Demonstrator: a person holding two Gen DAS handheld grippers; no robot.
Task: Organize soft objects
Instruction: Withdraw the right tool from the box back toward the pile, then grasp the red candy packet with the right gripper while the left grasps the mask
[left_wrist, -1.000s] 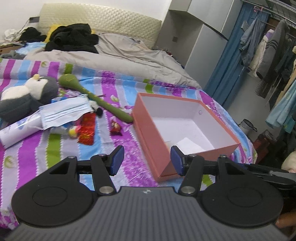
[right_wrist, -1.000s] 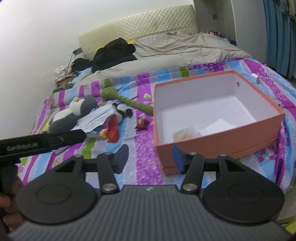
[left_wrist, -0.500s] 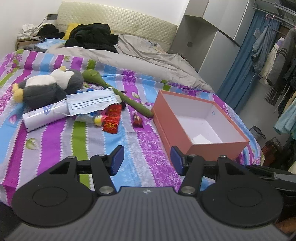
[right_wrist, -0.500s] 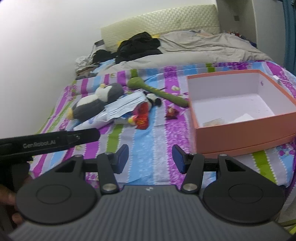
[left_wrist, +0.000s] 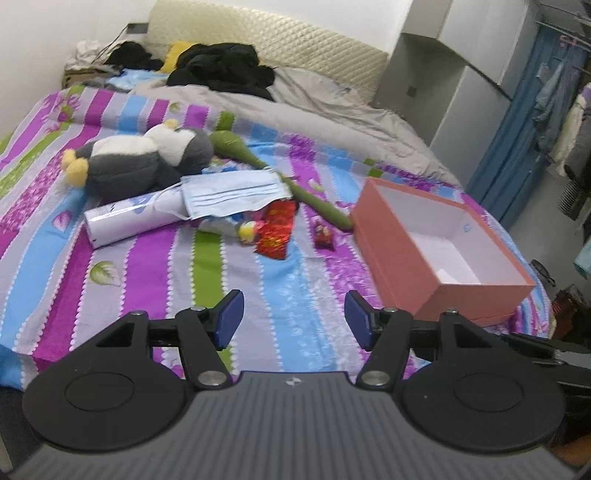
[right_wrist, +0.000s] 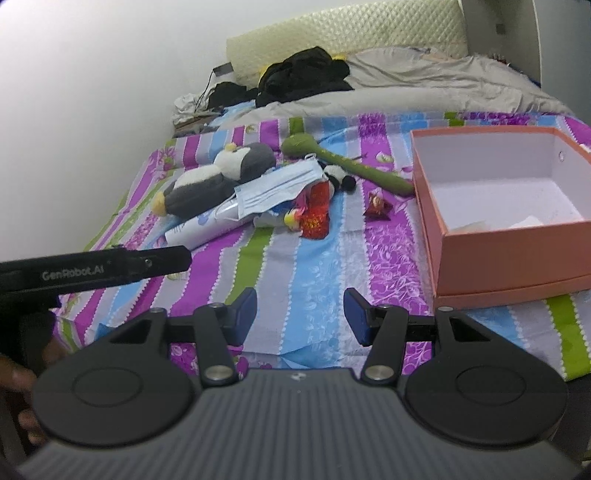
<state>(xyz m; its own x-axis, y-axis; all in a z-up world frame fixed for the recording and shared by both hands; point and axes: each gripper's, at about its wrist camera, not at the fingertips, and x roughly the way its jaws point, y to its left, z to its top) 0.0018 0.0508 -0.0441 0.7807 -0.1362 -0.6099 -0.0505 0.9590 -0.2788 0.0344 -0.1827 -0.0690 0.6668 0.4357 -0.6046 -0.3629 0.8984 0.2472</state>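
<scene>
A grey and white plush penguin (left_wrist: 144, 158) (right_wrist: 218, 177) lies on the striped bedspread beside a blue face mask (left_wrist: 232, 194) (right_wrist: 277, 186), a white tube (left_wrist: 125, 221), a long green plush (left_wrist: 295, 184) (right_wrist: 351, 166), a red packet (left_wrist: 277, 229) (right_wrist: 317, 210) and a small red sweet (left_wrist: 323, 234) (right_wrist: 376, 206). An open orange box (left_wrist: 399, 254) (right_wrist: 509, 254) stands to their right. My left gripper (left_wrist: 291, 317) hangs over the near bedspread, its jaws opening with nothing between them. My right gripper (right_wrist: 299, 314) is open and empty, short of the pile.
A grey duvet (left_wrist: 295, 99) and black clothes (left_wrist: 221, 70) cover the far half of the bed. A padded headboard (left_wrist: 277, 48) and grey wardrobe (left_wrist: 443, 74) stand behind; hanging clothes (left_wrist: 554, 103) are at the right. The left gripper's body (right_wrist: 92, 269) crosses the right wrist view.
Both views have swung left and pulled back, so the box has slid to the right and the toy pile now sits ahead. The left jaws stand slightly wider.
</scene>
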